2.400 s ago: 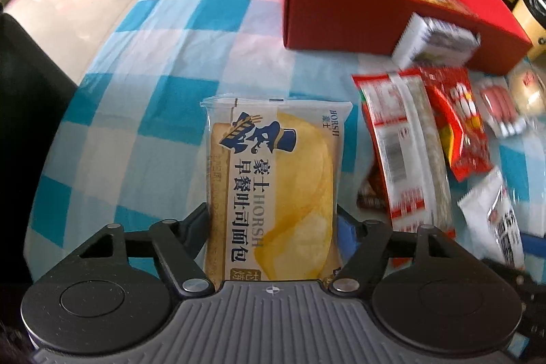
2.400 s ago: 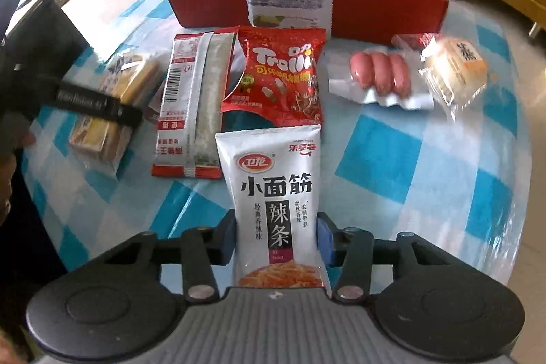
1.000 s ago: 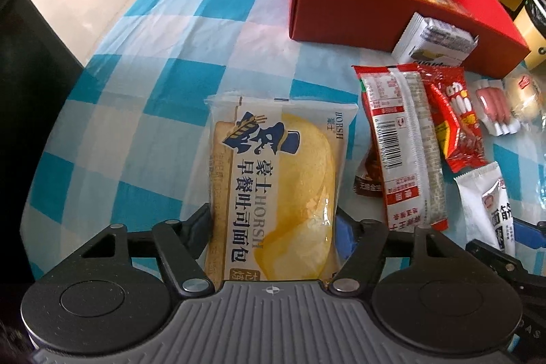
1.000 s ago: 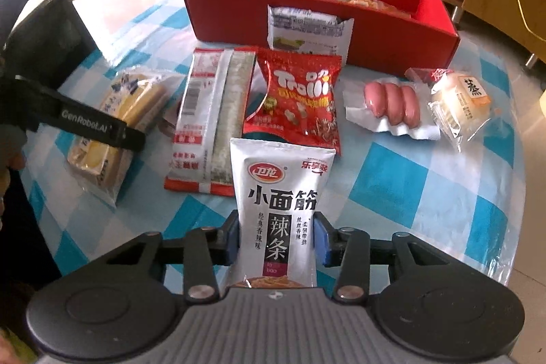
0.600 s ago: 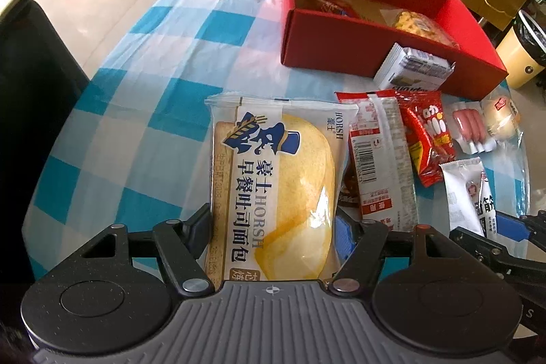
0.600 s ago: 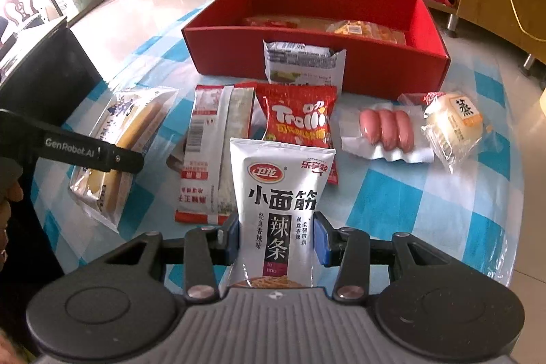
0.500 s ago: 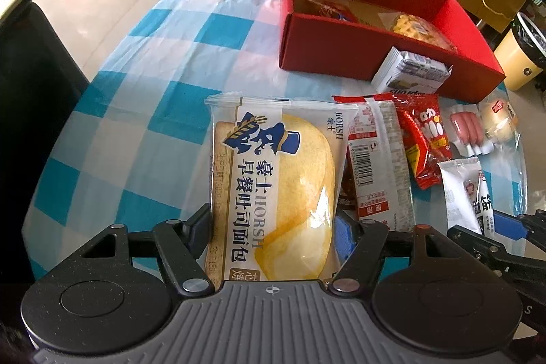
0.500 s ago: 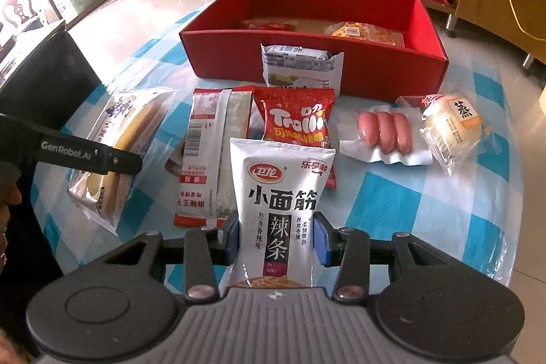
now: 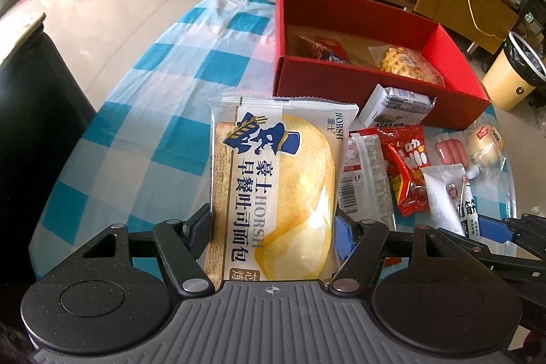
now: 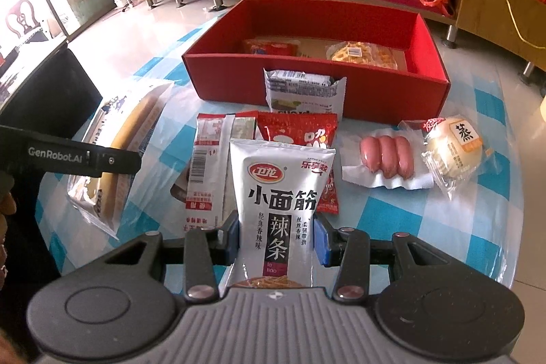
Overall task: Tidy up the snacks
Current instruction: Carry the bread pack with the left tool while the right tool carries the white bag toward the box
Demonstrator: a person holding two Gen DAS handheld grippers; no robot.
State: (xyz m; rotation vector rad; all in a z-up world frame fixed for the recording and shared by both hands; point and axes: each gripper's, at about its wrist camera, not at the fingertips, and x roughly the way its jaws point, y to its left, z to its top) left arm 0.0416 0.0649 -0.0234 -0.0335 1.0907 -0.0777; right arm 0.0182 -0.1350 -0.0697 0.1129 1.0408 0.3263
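In my left gripper [image 9: 273, 224], jaws clamped on its lower edges: bread pack [image 9: 276, 183], light, soft, crushable. In my right gripper [image 10: 275, 236], likewise pinched low: strip pouch [image 10: 278, 193], limp, slick. Beyond, across the table: red box [image 10: 317, 91], their likely destination.

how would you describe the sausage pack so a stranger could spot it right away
Start at the big red cardboard box at the far side of the blue-and-white checked tablecloth. In front of its right end lie two packs side by side. The clear plastic sausage pack is the left one: three pink sausages in a row, unlike the round pale wrapped bun to its right.
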